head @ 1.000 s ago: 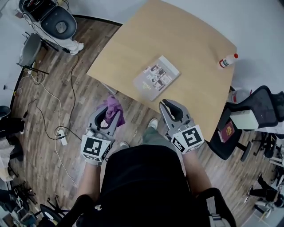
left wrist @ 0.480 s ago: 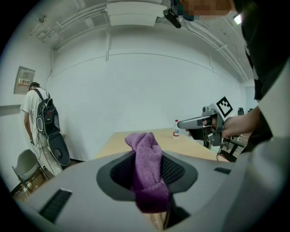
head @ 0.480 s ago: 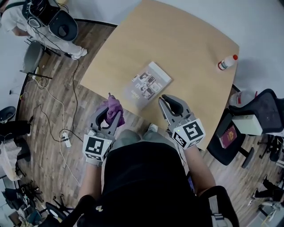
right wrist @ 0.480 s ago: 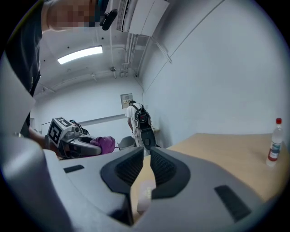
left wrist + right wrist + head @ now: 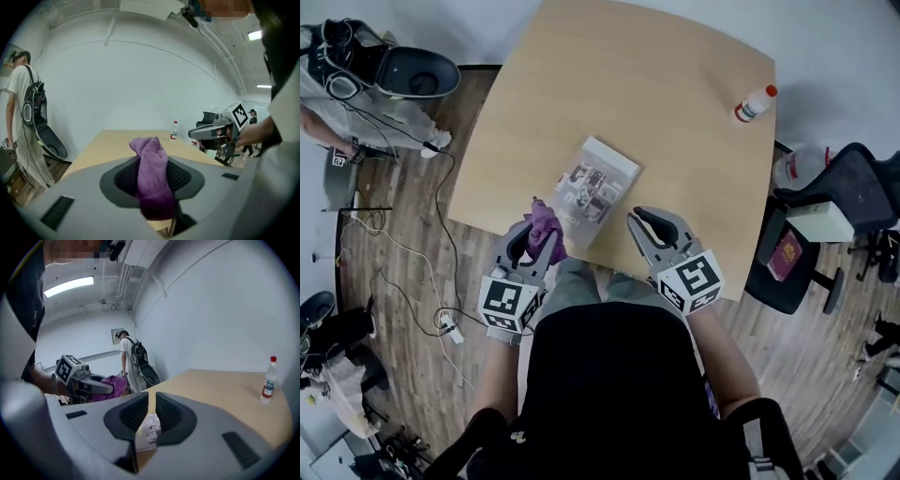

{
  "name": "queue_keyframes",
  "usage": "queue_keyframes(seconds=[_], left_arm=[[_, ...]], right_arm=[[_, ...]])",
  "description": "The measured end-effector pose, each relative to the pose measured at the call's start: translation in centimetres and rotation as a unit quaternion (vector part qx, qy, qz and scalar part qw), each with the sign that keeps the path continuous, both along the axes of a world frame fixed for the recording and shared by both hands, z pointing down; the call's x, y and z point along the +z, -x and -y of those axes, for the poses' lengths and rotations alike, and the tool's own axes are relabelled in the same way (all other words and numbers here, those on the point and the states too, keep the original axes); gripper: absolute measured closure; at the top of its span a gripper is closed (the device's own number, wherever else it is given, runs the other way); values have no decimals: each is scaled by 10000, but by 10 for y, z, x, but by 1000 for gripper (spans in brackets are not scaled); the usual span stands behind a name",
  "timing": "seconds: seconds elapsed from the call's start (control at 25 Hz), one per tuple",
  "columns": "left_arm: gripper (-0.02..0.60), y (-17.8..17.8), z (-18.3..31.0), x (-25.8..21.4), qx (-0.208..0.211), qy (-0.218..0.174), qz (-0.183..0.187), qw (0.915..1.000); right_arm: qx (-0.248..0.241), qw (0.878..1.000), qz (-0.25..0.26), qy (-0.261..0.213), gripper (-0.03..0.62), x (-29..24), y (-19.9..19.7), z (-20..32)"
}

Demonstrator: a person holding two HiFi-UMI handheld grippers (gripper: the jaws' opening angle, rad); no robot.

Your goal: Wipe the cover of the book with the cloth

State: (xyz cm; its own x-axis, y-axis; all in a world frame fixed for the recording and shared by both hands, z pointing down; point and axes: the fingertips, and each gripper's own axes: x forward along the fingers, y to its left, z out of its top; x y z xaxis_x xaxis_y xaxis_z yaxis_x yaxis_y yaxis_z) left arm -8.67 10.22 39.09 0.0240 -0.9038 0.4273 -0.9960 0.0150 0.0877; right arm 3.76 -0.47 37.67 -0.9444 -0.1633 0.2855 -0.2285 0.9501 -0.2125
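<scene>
At table (image 5: 666,84) near edge: left gripper (image 5: 534,234) clamped on purple cloth (image 5: 546,223), just left of the book (image 5: 595,181). Book lies flat, near edge. Right gripper (image 5: 649,223) jaws at a narrow slit, nothing held, hovering right of book.

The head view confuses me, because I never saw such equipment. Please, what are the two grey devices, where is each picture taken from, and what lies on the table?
There is no robot here: a person holds one claw tool in each hand. The head view looks down from a camera on the person's head. The other two views come from cameras riding on the tools. On the wooden table lie a book and, near the far edge, a small bottle. The left claw grips a purple cloth. The right claw is almost closed and holds nothing.
</scene>
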Motion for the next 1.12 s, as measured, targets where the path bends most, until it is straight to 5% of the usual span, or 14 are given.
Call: queue_keyframes(seconds=[0.32, 1.12], left_arm=[[430, 15, 63, 39, 1055, 317, -184, 9937], [430, 61, 199, 143, 2177, 855, -579, 9705]], right_arm=[[593, 9954, -685, 300, 537, 48, 19, 10], [1176, 9608, -2183, 1241, 537, 174, 60, 7]])
